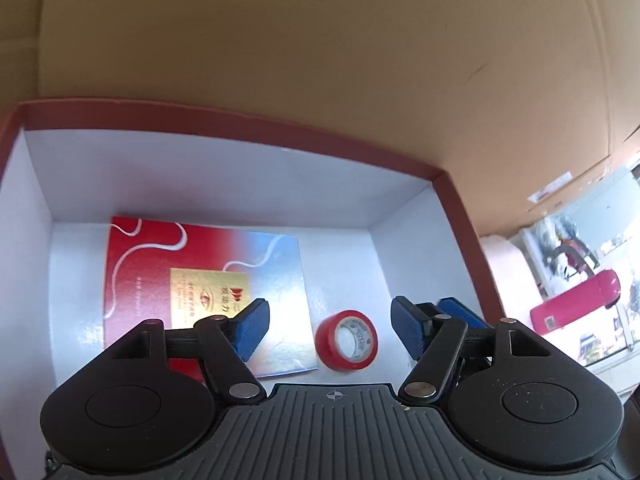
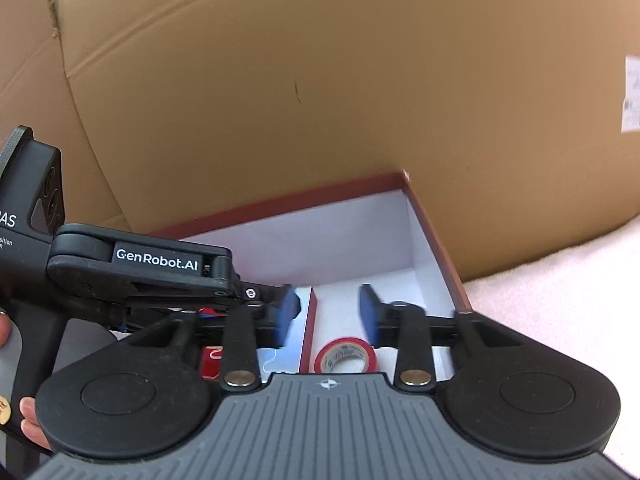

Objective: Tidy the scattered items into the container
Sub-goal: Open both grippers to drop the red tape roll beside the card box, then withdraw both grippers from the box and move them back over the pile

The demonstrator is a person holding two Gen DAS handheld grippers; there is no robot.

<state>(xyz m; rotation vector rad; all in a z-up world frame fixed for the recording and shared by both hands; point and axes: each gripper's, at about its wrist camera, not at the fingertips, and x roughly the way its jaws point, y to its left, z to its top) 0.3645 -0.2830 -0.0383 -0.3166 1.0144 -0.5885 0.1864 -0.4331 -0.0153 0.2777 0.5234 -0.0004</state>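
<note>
Red roll of tape lying on the white floor of the box, just beside a red-and-silver booklet lying flat there. Left claw hanging over the box interior, jaws spread wide, holding nothing, the tape lying below the gap between its blue pads. Right claw at the near wall of the same box, likewise wide open and empty, tape just under its pads. Probably the drop-off step, just finished for the tape. Next, likely: lifting clear of the red rim without snagging it, then looking for further strays — none visible in either view.
</note>
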